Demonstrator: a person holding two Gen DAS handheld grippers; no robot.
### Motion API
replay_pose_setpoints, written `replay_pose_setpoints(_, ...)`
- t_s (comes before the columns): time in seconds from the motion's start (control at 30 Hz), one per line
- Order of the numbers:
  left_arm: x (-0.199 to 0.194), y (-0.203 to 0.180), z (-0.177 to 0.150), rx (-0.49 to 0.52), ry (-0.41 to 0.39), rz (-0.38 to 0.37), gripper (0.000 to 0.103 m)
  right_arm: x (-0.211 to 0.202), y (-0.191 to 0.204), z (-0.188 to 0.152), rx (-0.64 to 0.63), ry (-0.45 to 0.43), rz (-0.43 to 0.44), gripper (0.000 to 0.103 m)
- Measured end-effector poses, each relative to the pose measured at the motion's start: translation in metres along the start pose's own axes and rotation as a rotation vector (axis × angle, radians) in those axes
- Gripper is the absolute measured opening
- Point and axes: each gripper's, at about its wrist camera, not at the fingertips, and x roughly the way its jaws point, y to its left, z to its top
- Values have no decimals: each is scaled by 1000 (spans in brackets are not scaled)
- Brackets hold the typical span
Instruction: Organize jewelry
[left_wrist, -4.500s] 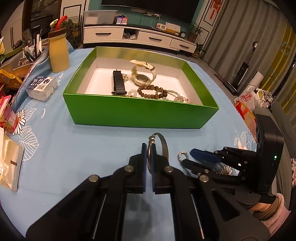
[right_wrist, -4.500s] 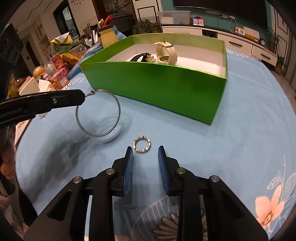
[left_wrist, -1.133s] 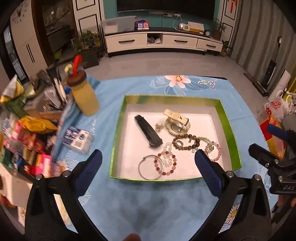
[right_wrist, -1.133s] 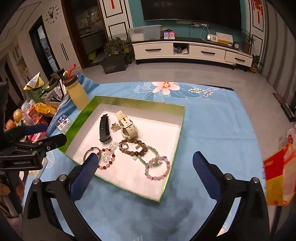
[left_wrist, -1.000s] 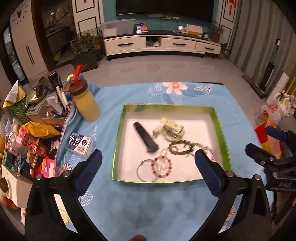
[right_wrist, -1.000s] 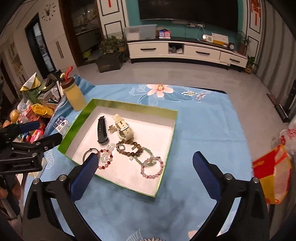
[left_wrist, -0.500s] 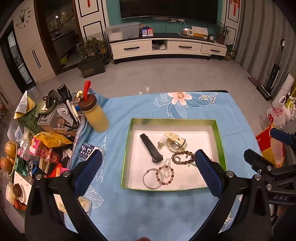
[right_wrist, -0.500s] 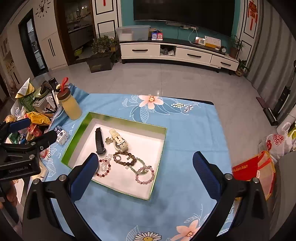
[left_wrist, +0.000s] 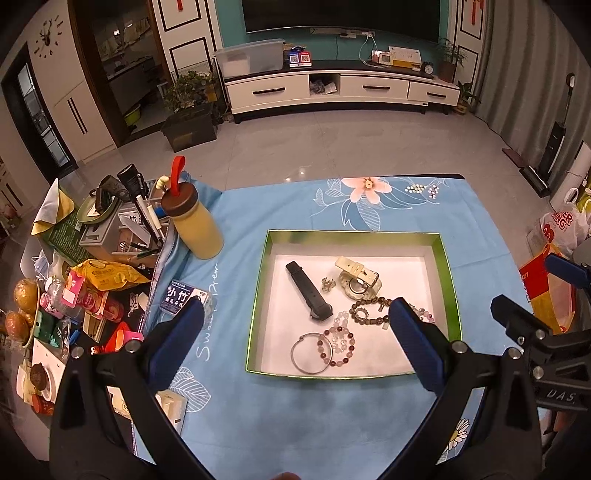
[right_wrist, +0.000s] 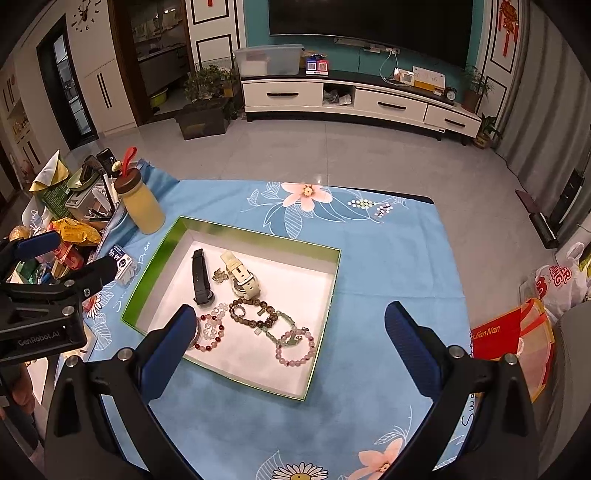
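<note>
One green box (left_wrist: 260, 288) sits on the counter (left_wrist: 332, 424), which is covered by a blue floral cloth, and all the jewelry visible lies inside it on the white floor. Counted from the left wrist view: one black strap (left_wrist: 307, 290), one pale watch (left_wrist: 357, 282), one small metal charm (left_wrist: 328, 283), one plain silver bangle (left_wrist: 309, 353), and four bead bracelets. The bracelets are one red-and-clear (left_wrist: 339, 345), one pale clear-bead (left_wrist: 340, 320) partly overlapping it, one dark brown (left_wrist: 369, 312), and one pink (right_wrist: 295, 348) whose full loop shows only in the right wrist view. A greenish bead strand (right_wrist: 275, 334) tangles with the brown and pink ones; whether it is a separate piece is hard to tell.

The left gripper (left_wrist: 293, 341) hangs high above the box with its jaws spread wide and nothing between them. The right gripper (right_wrist: 291, 341) is likewise high over the box, jaws wide apart and empty. In the left view one blue finger covers most of the pink bracelet; in the right view the near-left finger hides most of the bangle.

Beside the box stands one yellow bottle (left_wrist: 195, 229) with a brown lid and red loop, and one small boxed pack (left_wrist: 181, 295) lies near it. The clutter (left_wrist: 74, 280) at the counter's left edge is too jumbled to count.
</note>
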Motion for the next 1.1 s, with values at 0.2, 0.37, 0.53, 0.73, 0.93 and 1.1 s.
replay_pose_setpoints(0.2, 1, -1, -2, 6, -1, 9, 101, 3, -4, 1, 11, 1, -3, 102)
replay_pose_setpoints(0.37, 1, -1, -2, 4, 0, 10, 101, 3, -4, 0, 12, -1, -1, 102)
replay_pose_setpoints(0.53, 1, 1, -3, -3, 1, 12, 101, 3, -2, 0, 4, -6, -3, 102)
replay_pose_setpoints(0.73, 0, 2, -3, -5, 4, 8, 101, 1, -2, 0, 9, -4, 0, 102)
replay_pose_setpoints(0.93, 1, 1, -3, -6, 4, 4, 101, 1, -2, 0, 9, -7, 1, 102)
replay_pose_setpoints(1.1, 3, 2, -4, -17, 16, 10, 101, -1, -4, 0, 18, -11, 2, 102)
